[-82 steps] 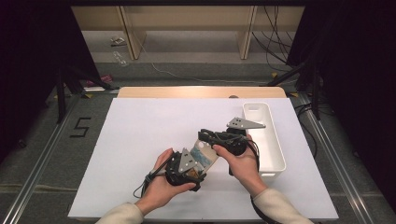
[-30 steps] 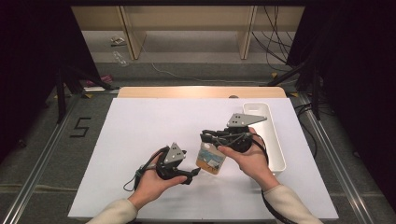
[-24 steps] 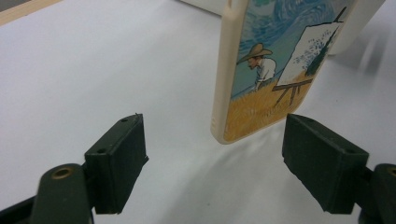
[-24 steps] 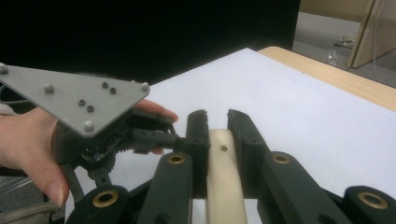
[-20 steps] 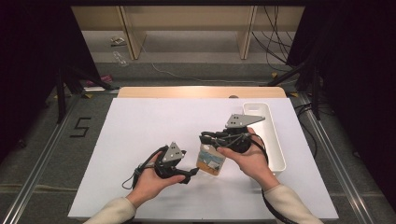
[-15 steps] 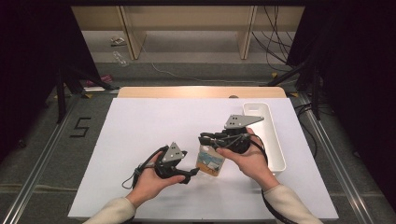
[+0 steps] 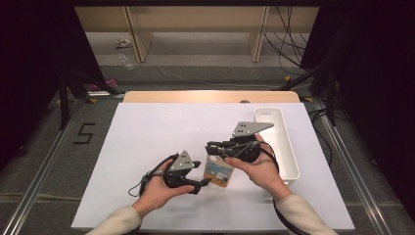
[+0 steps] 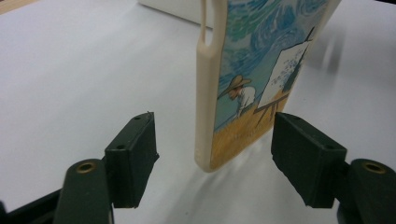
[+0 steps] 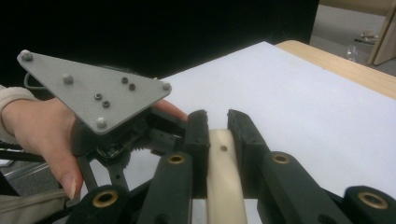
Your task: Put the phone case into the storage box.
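One phone case (image 7: 218, 171) sits at lower centre of the high view, cream-edged, its back printed with a painter at an easel under a swirling blue sky; it hangs just above the white table top (image 7: 161, 132), or perhaps touches it, which the high view leaves unclear. Two hand-held grippers are at work on it, one in each hand. The right gripper (image 9: 217, 135) has its two black jaws clamped tight on the case's cream edge, seen at lower centre of the right gripper view; in the high view the right gripper sits just right of the case under one grey three-cornered plate. The left gripper (image 8: 212, 154) has its jaws set wide on either side of the case's lower corner, both pads clear of it, and they have just been closing; the left gripper carries a second grey plate. One white oblong tray (image 7: 288, 161) stands at the right of the table, empty as far as its inside shows.
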Tool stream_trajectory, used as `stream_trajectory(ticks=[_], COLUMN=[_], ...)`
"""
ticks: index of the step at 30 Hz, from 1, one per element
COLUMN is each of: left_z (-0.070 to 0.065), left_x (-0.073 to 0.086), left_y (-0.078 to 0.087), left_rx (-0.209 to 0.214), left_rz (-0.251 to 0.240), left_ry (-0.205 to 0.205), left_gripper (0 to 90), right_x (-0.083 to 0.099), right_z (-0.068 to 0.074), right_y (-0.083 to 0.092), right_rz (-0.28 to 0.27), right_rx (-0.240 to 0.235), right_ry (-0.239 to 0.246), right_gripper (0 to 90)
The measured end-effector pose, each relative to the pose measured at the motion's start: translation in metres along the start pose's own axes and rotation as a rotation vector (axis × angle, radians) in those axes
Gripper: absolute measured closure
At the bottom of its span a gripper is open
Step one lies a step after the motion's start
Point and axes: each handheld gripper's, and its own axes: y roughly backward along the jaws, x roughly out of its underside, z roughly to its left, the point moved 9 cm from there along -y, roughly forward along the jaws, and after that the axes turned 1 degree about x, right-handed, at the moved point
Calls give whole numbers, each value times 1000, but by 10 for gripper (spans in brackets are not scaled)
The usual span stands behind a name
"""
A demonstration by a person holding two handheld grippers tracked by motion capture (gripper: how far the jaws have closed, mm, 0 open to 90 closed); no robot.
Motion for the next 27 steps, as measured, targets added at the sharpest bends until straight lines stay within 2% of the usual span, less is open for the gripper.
stream_trajectory(ticks=[5,12,17,20,27], left_z=[-5,-6,-8,-10,-11], left_x=[0,0,1,1,0], left_y=[-1,-3,-3,-3,-1], left_rx=[41,70,87,104,109], left_rz=[-3,-14,-15,-14,-18], left_ry=[-16,-9,-14,-15,-24], left_gripper=[364,441,464,516,625], right_x=[1,1,2,2,1], right_z=[4,7,9,10,10], right_y=[-3,-4,-5,-6,-6], right_rz=[7,14,15,14,1], right_rx=[-15,-30,-46,-52,-64], right_ry=[3,10,7,1,-14], right_gripper=[795,795,795,795,795])
